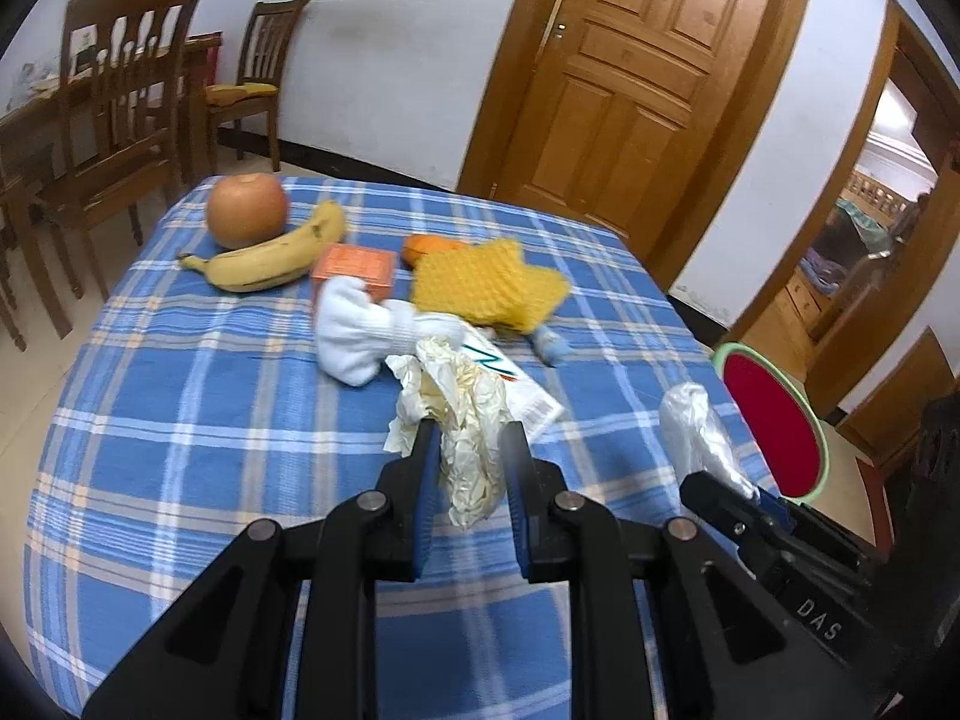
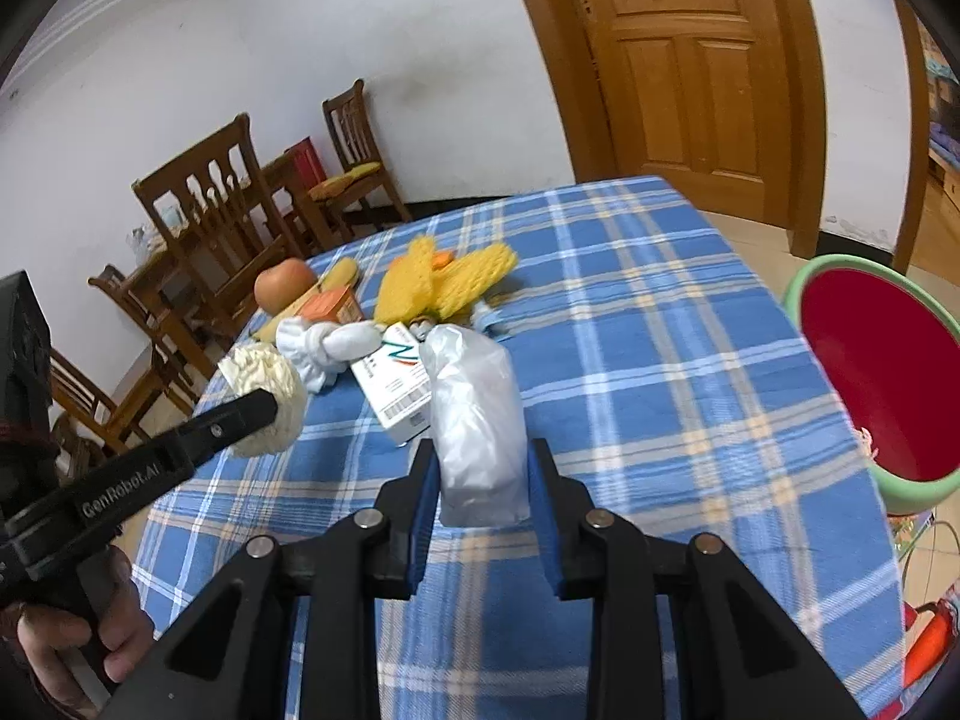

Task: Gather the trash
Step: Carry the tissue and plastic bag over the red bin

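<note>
step: both pieces of trash gripped and off the blue plaid table (image 1: 180, 396), carry-to-bin phase by my read
left claw (image 1: 468, 444): clenched on crumpled cream paper wad (image 1: 468, 420), wad hangs between the blue pads, clear of the cloth
right claw (image 2: 483, 468): clamped on crumpled clear plastic bag (image 2: 477, 420), bag bulges up past the fingertips; seen in left view at 3 o'clock
bin: red bucket with green rim (image 2: 864, 360), beside the table edge at 3 o'clock of the right view, mouth tilted toward the camera, a scrap or two inside near the bottom
left on table: white carton box (image 2: 393, 384), knotted white sock (image 1: 366, 324), yellow foam fruit net (image 1: 486, 282), small orange box (image 1: 354, 267), banana (image 1: 270, 258), round orange-brown fruit (image 1: 246, 210), all at 11–12 o'clock of the claws
not trash probably: banana, fruit, sock
next move: swing each claw toward 3 o'clock over the bucket mouth, release above it; bag is light and may cling to the pads, paper should drop clean
risk: the two claws sit close, could bump over the bucket; take turns
</note>
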The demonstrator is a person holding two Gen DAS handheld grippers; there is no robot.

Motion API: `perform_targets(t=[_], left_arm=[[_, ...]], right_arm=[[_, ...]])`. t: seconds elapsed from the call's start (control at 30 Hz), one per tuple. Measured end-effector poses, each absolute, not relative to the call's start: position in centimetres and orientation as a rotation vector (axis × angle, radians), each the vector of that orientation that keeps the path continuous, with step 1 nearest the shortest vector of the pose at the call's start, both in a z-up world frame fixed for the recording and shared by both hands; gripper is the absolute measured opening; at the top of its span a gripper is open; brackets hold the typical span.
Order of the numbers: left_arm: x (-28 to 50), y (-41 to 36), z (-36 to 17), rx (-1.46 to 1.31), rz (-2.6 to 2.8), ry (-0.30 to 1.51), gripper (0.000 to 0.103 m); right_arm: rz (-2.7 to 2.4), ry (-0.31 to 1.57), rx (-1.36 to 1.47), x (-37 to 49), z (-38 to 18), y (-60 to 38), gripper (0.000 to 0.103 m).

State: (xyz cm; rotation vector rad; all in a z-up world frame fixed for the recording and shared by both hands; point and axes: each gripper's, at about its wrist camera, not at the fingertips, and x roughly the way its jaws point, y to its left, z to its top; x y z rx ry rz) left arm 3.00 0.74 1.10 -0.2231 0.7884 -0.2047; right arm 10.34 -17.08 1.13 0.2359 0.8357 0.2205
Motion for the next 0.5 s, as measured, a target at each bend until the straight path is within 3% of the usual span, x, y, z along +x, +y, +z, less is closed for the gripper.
perform_targets(t=[0.5], left_arm=[[3.6,-6.5,2.7,-0.156,-0.377,0.808,0.020]], right_arm=[[0.134,0.758,0.303,7.9,3.7,-22.7,0.032]])
